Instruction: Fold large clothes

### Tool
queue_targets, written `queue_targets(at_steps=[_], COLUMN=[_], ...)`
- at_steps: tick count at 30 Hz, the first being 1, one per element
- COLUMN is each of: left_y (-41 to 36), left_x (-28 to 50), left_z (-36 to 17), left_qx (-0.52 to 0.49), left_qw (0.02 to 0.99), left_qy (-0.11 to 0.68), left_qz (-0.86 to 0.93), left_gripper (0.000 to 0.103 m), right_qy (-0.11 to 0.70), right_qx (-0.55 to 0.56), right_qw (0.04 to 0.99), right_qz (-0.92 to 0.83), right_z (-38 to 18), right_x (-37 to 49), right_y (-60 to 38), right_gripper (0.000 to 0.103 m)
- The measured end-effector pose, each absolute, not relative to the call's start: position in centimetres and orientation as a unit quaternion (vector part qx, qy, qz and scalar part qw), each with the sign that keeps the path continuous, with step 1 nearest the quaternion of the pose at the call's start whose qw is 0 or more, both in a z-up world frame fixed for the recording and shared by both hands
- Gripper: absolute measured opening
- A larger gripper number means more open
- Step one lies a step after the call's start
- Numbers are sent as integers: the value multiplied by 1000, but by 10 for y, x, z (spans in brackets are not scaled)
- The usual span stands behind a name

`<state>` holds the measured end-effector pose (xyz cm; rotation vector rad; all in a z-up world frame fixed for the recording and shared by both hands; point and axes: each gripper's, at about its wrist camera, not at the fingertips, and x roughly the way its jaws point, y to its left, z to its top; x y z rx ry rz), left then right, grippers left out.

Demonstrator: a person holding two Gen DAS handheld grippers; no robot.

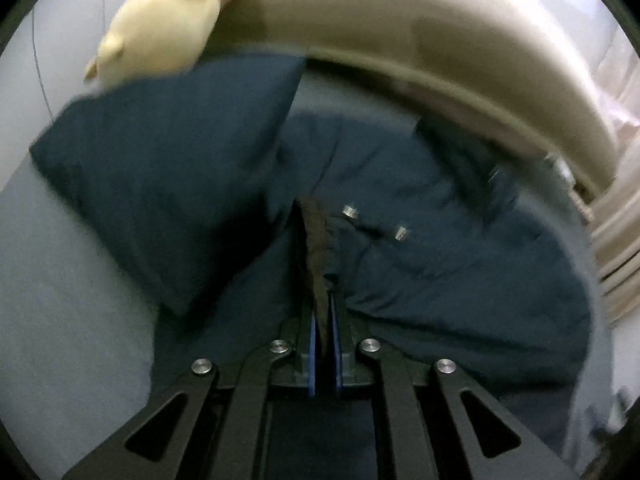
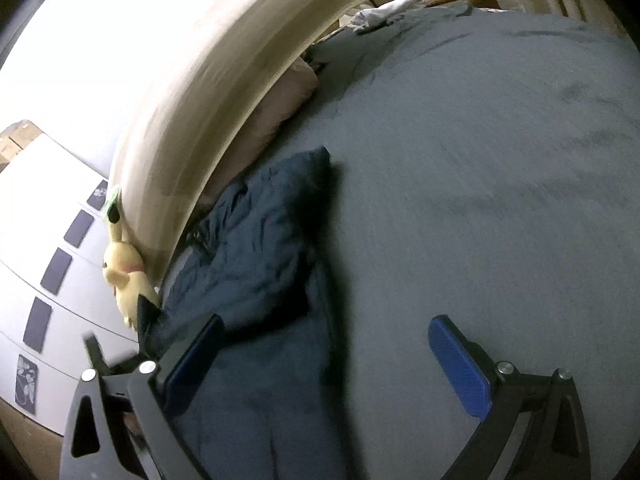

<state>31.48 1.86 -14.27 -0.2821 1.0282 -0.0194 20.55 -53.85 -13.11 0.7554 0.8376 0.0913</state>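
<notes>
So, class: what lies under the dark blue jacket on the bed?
The dark blue jacket rests on the grey bedsheet, bare to its right. What the sheet beneath holds is covered. The left gripper pinches its edge.

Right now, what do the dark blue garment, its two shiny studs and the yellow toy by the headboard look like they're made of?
Dark blue garment: matte woven fabric, probably thin and padded, judging by its soft puffy creases; the left hand-held gripper pinches its edge.
Studs: likely metal snaps, bright silvery glints.
Yellow toy: plush, with a soft fuzzy outline, though blurred.
</notes>
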Motion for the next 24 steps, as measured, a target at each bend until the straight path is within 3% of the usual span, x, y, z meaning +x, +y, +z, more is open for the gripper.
queue_targets(at_steps=[12, 13, 14, 15, 22, 23, 24], left_y=[24, 29, 30, 31, 35, 36, 36], left_x=[313, 311, 310, 310, 297, 295, 296], left_z=[-164, -163, -164, -165, -166, -166, -167], left_qx=[-132, -134, -135, -134, -127, -124, -124], left_qw=[870, 871, 872, 873, 882, 882, 882], left_qy=[474, 473, 470, 468, 453, 453, 453], left_qz=[-29, -31, -34, -37, -42, -42, -42], left_gripper=[10, 11, 11, 11, 13, 13, 13], right_qy=[448, 454, 458, 457, 473, 465, 461], right_qx=[367, 350, 323, 308, 222, 236, 244], right_qw=[815, 819, 828, 834, 852, 853, 853], right_qz=[30, 29, 21, 12, -29, -30, -35], right_z=[-146, -147, -143, -137, -144, -143, -142], right_x=[361, 367, 373, 377, 379, 374, 372], right_y=[-510, -504, -498, -495, -482, -485, -485], right_gripper=[100, 92, 44, 27, 29, 39, 70])
